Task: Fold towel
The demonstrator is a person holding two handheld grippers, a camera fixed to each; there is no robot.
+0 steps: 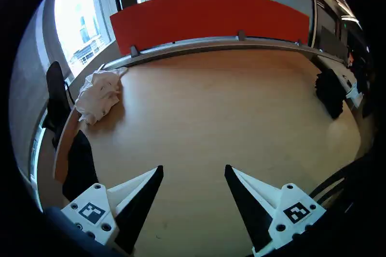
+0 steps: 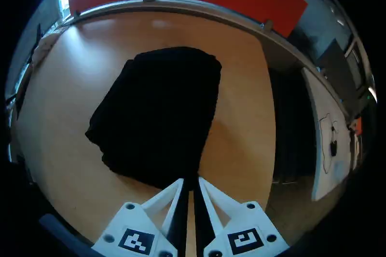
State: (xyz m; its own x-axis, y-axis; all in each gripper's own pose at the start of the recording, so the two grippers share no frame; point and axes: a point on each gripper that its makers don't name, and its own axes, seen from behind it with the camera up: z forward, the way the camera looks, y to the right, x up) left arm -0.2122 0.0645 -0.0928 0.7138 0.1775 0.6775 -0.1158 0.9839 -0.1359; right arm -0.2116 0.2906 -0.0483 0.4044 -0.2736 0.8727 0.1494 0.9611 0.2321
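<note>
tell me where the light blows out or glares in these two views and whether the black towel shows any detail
Left gripper view: the window is blown out to white, and the red divider bows from fisheye distortion. Right gripper view: the black towel reads as a near-featureless dark mass, folds unreadable; a soft sheen lies on the table near its far edge.

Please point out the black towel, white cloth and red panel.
black towel [image 2: 159,117]: right gripper view, its centre.
white cloth [image 1: 99,95]: left gripper view, its centre.
red panel [image 1: 207,16]: left gripper view, its centre.
</note>
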